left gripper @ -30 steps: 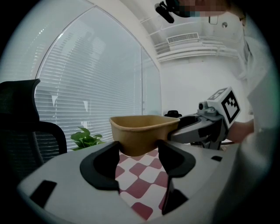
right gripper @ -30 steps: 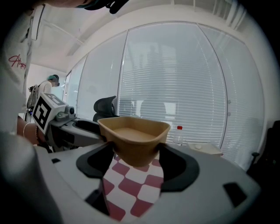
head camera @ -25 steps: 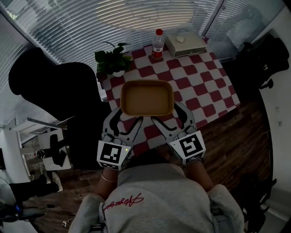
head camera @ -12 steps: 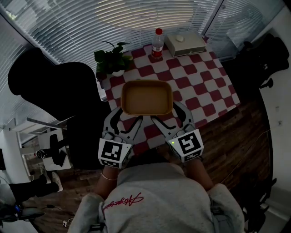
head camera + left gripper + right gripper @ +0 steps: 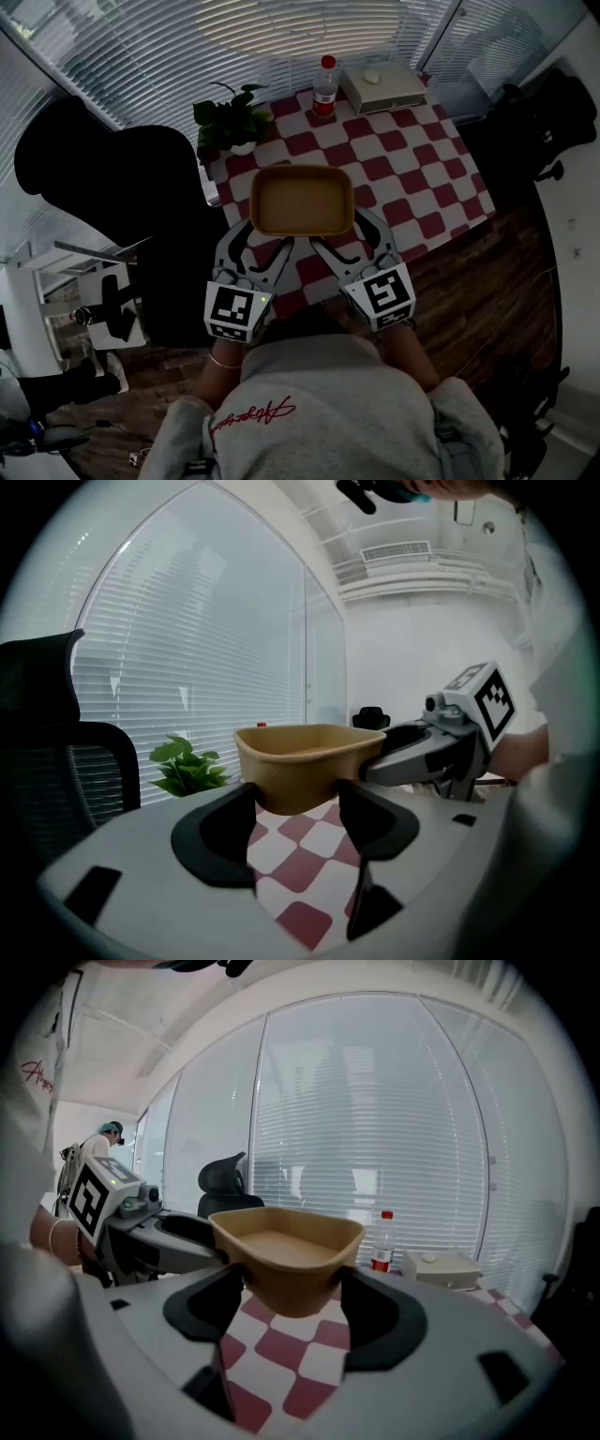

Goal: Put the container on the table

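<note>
Abreast, both tongs (image 5: 267,236) (image 5: 339,232) clasping container (image 5: 302,199)

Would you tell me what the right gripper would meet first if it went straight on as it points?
The container clamped by the right gripper; past it, probably the checkered table, though depth is unclear.

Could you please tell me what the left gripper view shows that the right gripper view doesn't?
Only the left gripper view shows the plant and the right claw from outside, at the container's far corner. Only the right gripper view shows the box, the bottle's body and the left claw from outside. Both share the container, gripped at a corner by each view's own claw, the checked table and the blinds.
</note>
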`<state>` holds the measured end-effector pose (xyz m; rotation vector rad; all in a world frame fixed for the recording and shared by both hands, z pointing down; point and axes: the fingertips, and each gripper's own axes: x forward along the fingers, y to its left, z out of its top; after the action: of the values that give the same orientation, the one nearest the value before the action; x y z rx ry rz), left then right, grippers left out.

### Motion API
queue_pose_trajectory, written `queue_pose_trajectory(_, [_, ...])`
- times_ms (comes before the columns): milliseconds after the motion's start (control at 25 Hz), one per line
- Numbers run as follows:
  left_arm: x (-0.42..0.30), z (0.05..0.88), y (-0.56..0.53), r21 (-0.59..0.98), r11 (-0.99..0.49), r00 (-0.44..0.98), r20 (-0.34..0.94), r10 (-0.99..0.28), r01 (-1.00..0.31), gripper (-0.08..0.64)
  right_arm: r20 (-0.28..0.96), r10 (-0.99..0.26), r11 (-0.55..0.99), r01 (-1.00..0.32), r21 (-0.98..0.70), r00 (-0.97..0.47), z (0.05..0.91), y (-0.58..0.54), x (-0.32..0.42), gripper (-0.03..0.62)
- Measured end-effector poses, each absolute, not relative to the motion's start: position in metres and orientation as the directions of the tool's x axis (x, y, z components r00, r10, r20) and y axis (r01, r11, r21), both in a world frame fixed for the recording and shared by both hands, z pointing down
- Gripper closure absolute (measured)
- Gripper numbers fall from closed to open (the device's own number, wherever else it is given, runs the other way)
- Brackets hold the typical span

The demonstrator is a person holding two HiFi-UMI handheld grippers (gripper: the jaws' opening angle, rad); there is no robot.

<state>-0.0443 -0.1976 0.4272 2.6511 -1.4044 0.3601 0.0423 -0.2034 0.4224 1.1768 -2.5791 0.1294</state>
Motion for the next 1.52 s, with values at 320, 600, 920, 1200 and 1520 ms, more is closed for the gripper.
queue_pose_trajectory(320, [-0.044,0.441,-0.199,0.003,-0.563,0.54,0.288,-0.791,-0.826,0.275,0.333,-0.716,0.66,-0.75,0.039,-0.613,0.436,-0.205,0.043,0.258])
queue_pose_trajectory(600, [-0.043,0.452,-0.2,0.008,-0.563,0.538,0.307,-0.785,-0.827,0.275,0.351,-0.71,0.662,-0.749,0.037,-0.61,0.446,-0.206,0.044,0.258])
queue_pose_trajectory(920, [-0.043,0.462,-0.201,0.009,-0.562,0.533,0.328,-0.78,-0.827,0.275,0.366,-0.704,0.662,-0.748,0.031,-0.608,0.456,-0.206,0.043,0.258])
queue_pose_trajectory(1200, [-0.042,0.469,-0.202,0.011,-0.562,0.531,0.342,-0.775,-0.827,0.275,0.379,-0.7,0.664,-0.747,0.033,-0.606,0.462,-0.208,0.044,0.259])
queue_pose_trajectory(1520, [-0.042,0.479,-0.202,0.009,-0.562,0.527,0.364,-0.768,-0.827,0.275,0.391,-0.693,0.663,-0.749,0.017,-0.605,0.473,-0.207,0.044,0.259])
